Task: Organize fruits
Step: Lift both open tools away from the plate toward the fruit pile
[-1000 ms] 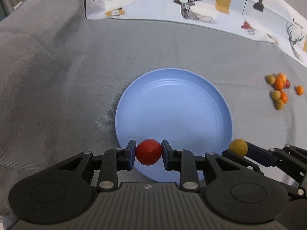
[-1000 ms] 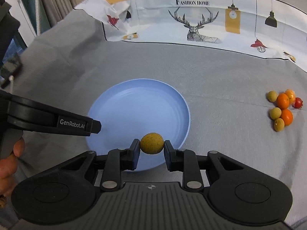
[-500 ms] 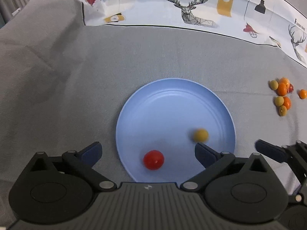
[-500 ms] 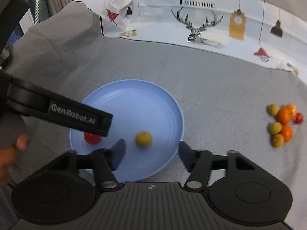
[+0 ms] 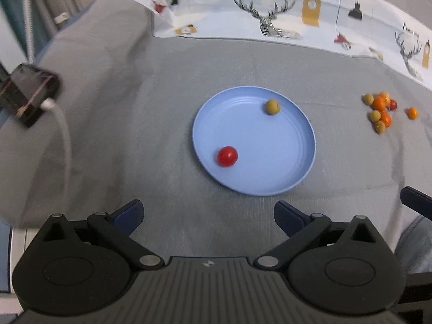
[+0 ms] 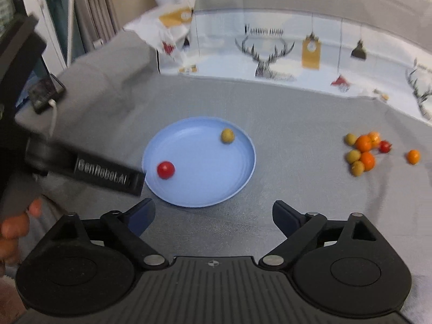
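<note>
A blue plate [image 5: 283,167] lies on the grey cloth and holds a red tomato [image 5: 227,156] at its near left and a yellow-green fruit [image 5: 272,107] at its far side. Both also show in the right wrist view: plate [image 6: 216,186], tomato [image 6: 165,169], yellow-green fruit [image 6: 227,135]. A pile of orange, yellow-green and red fruits [image 5: 380,110] lies to the right, also in the right wrist view [image 6: 364,151]. My left gripper [image 5: 208,216] is open and empty, short of the plate. My right gripper [image 6: 213,216] is open and empty, just before the plate's near rim.
A single orange fruit [image 6: 413,156] lies apart, right of the pile. A white printed deer cloth [image 5: 270,24] covers the far side. A dark device with a white cable [image 5: 29,94] sits at the left edge. The left gripper's finger [image 6: 108,178] crosses the right wrist view.
Both grippers opened and dropped the tomato and the yellow-green fruit onto the plate, then pulled back and up. The yellow-green fruit rolled to the plate's far side.
</note>
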A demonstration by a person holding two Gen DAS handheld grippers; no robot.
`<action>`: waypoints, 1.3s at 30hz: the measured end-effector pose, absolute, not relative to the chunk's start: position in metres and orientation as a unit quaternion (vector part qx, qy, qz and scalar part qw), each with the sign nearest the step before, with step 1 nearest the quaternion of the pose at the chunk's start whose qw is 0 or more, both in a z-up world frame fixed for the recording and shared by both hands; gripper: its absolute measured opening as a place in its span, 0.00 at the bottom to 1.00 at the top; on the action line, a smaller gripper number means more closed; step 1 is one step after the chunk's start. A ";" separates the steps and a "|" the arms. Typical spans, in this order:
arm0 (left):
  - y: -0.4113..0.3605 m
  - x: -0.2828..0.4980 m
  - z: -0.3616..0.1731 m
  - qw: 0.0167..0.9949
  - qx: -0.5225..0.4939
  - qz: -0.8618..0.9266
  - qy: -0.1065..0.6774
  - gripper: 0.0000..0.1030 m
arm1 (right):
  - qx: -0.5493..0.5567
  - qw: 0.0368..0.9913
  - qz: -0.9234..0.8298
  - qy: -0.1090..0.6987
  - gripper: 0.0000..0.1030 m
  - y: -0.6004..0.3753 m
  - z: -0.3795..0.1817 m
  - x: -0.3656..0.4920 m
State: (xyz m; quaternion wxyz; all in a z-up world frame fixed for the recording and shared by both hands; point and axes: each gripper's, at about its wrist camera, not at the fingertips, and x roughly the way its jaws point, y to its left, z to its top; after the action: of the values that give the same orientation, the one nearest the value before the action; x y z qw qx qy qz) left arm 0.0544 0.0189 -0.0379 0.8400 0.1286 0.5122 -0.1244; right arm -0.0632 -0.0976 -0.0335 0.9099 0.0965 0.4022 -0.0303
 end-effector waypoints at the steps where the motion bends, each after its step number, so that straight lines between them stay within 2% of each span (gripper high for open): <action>1: 0.022 0.047 -0.035 0.842 0.126 -0.123 0.510 1.00 | 0.091 0.912 -0.031 0.399 0.94 -0.095 -0.030 -0.070; 16: 0.043 -0.029 -0.001 0.872 0.123 -0.116 0.458 1.00 | 0.071 0.938 -0.044 0.336 0.97 -0.082 0.001 -0.141; 39: 0.051 -0.037 0.005 0.877 0.120 -0.117 0.450 1.00 | 0.055 0.945 -0.039 0.321 0.97 -0.068 0.010 -0.153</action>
State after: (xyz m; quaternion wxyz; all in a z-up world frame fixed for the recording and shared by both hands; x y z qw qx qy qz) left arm -0.0373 0.0512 0.0053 0.8773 0.1201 0.4497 -0.1170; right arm -0.1530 -0.0682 0.0104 0.9448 0.0547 0.3208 -0.0389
